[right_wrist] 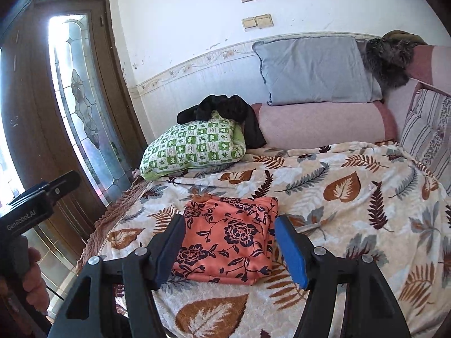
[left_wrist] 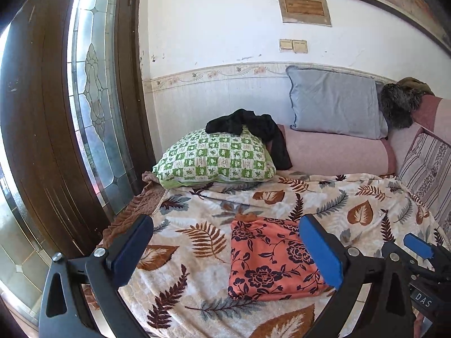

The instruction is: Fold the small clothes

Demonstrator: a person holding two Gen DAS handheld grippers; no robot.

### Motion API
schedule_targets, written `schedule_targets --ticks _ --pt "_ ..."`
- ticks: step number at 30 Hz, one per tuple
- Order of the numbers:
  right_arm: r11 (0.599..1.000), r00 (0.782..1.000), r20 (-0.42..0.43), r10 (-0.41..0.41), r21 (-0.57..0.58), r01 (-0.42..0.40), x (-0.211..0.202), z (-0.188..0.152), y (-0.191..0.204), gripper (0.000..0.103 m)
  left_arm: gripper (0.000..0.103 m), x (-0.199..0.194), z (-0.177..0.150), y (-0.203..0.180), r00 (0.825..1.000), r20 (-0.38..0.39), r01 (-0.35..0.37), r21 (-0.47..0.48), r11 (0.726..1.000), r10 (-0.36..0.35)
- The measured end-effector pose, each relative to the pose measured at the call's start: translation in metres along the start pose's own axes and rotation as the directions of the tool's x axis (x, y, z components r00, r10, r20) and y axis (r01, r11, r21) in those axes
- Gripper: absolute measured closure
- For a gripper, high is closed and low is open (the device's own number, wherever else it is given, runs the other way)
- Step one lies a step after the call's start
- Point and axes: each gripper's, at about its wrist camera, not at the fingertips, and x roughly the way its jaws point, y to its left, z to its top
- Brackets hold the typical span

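- The coral floral garment lies on the bed's leaf-print blanket as a compact, squared packet with layered edges at its right side; it looks fully folded.
- The left claw is released: its blue pads stand wide apart with nothing between them, and the folded garment is seen on the blanket beyond the gap, apart from the pads.
- The right claw is also released and empty, jaws spread, with the packet lying beyond them, untouched.
- Both claws are clear of the cloth, which I judge to mean the fold on this piece is done.
- A crumpled black garment is draped over the green checked pillow near the wall, well apart from the folded piece. It is not folded, so it is likely what is left.
- The next step, in my judgement, calls for reaching across to the pillow and bringing that dark piece onto open blanket.
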Motion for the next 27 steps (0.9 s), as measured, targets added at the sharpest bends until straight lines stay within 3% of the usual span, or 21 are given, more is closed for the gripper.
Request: schedule_targets --ticks 4,9,27 --pt "1.000 1.000 0.020 -0.002 -0.018 0.003 -0.010 0.004 0.005 0.033 0.000 -0.011 0.007 -0.001 1.000 0.009 -0.030 -0.007 1.000 0.030" --pt "1.000 1.000 0.027 0.003 -0.008 -0.002 -0.016 0.007 0.004 0.033 0.000 -0.024 0.014 0.005 1.000 0.010 -0.015 -0.048 0.999 0.015" --pt "0.999 0.998 0.061 0.008 -0.048 -0.005 -0.038 0.015 0.023 0.033 0.000 -0.053 0.030 0.011 0.999 0.035 -0.039 -0.016 0.999 0.039"
